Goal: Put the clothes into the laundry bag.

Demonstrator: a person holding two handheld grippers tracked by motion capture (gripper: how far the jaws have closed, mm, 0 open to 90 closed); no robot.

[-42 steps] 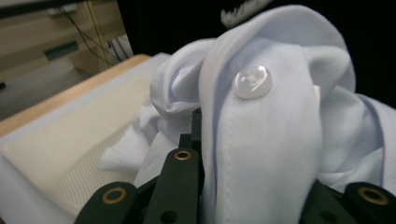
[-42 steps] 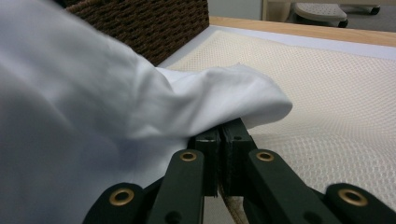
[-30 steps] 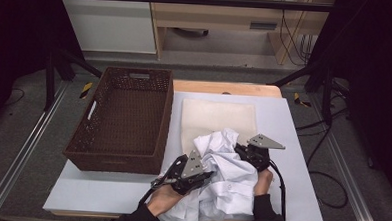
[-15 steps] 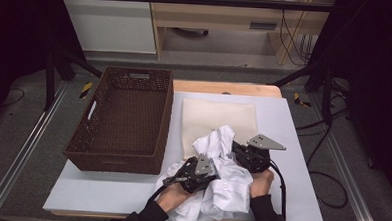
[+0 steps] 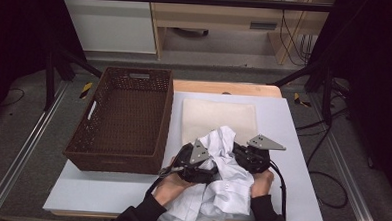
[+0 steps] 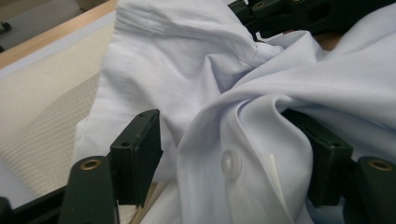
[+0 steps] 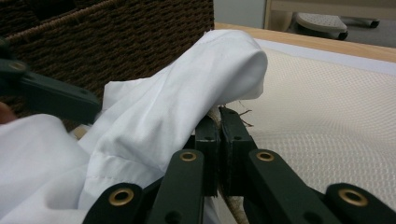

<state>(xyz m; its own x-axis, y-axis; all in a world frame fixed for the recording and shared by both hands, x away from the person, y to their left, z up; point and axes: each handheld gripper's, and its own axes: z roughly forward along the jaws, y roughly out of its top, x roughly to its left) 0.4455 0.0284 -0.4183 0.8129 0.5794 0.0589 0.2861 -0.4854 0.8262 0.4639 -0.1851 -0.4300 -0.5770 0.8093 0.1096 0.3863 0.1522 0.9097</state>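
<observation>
A brown wicker basket [image 5: 123, 120] stands at the left of the table [image 5: 292, 145], and everything else is placed from it. Just beside the basket's right wall lies a cream mesh mat [image 5: 218, 119]. A crumpled white button-up shirt [image 5: 220, 186] lies heaped over the mat's near edge, to the right of the basket's near right corner, reaching down to the table's near edge.

The left gripper [image 5: 194, 165] sits close by that near right corner of the basket, on the left part of the shirt. In the left gripper view its jaws stand wide apart, with a fold of the shirt [image 6: 243, 154] and one button [image 6: 231, 164] lying between them, not pinched.

Farther right from the basket, the right gripper [image 5: 249, 155] rests at the shirt's right side. In the right gripper view its jaws are pressed together on a bit of the shirt [image 7: 187, 112], which drapes over them, with the mat [image 7: 336, 121] behind and the basket [image 7: 116, 37] beyond
</observation>
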